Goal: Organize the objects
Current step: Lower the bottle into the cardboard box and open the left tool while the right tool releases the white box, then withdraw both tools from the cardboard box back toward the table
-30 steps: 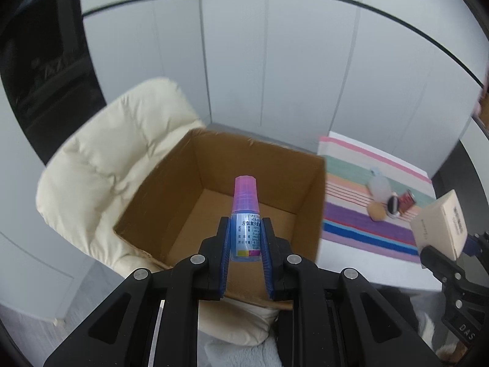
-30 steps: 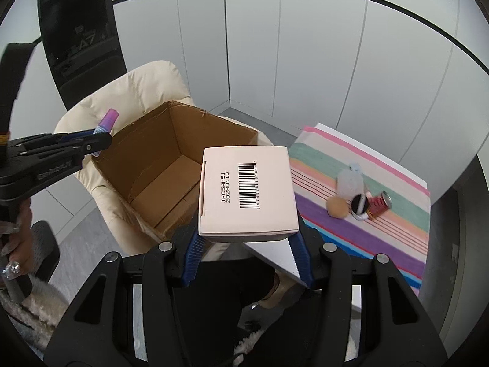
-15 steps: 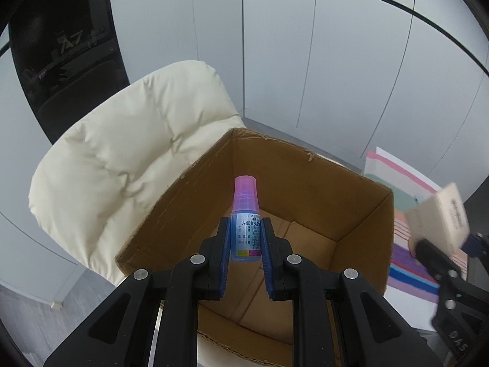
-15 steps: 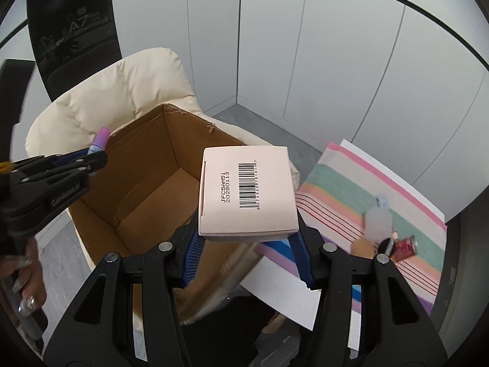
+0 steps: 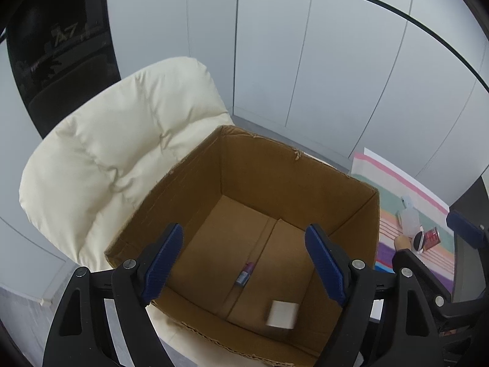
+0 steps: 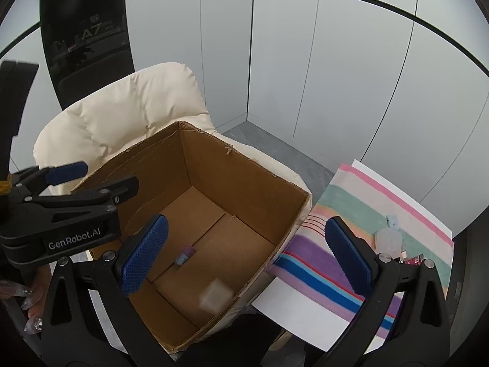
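Black plastic tongs, left [image 5: 244, 263] and right [image 6: 246, 255], each with two angular arms, silver screws at the pivots and blue cross-hatched pads [image 6: 143, 253]. White "GenRobot.AI" lettering along the left one's side. Long decorated nails with rhinestones on the hand [image 6: 29, 302].

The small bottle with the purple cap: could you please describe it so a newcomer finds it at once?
An open brown cardboard box sits on a cream padded chair. On its floor lies the small bottle with the purple cap, on the centre seam. Its only neighbour there is a pale square carton.
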Motion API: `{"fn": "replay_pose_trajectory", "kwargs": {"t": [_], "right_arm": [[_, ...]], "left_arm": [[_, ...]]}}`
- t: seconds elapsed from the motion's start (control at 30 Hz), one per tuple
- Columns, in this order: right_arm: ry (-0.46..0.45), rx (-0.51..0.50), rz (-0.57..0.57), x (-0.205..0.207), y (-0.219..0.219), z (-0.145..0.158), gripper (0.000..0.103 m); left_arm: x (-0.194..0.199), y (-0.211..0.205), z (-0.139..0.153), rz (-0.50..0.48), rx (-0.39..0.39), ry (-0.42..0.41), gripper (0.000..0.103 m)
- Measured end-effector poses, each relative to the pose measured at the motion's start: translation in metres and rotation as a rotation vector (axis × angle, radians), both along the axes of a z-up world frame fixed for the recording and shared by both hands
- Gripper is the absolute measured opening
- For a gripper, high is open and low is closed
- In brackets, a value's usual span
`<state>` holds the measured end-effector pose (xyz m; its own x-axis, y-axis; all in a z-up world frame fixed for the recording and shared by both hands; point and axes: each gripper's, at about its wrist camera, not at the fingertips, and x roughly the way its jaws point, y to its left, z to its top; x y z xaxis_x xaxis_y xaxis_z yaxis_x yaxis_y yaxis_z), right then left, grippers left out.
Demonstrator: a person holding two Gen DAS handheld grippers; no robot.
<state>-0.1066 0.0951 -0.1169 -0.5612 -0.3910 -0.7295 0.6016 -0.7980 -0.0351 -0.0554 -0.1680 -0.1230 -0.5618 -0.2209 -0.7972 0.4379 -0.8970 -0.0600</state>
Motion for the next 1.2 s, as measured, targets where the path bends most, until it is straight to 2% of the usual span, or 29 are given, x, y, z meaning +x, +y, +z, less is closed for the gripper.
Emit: {"fn": "replay_pose_trajectory", "kwargs": {"t": [0.3,0.57,0.8,0.93,1.07,1.2], "right_arm": [[-0.034,0.008,-0.031,-0.005,0.009,-0.005,0.103],[-0.052,-0.024,-0.067,-0.01,0.023,0.004,0.103],[-0.076,-0.049,-0.093,-0.003,0.042,0.019,0.103],[-0.122,-0.048,-0.115,0.005,0.056,0.021,0.103],[-0.144,-0.052,-0.123,0.022,0.072,0.02,0.103],[-0.137,-0.052,-0.135,0.047,0.088,0.021,0.103]], "left_arm": [[0.002,-0.002,-0.001,-0.005,0.03,0.0,0.084],[0.011,0.006,0.008,-0.033,-0.009,0.01,0.084],[0.038,0.022,0.028,-0.069,-0.014,0.017,0.084],[0.06,0.036,0.036,-0.091,-0.011,0.028,0.084],[0.087,0.045,0.034,-0.1,0.008,0.02,0.084],[0.109,0.052,0.031,-0.121,0.06,0.011,0.084]]}}
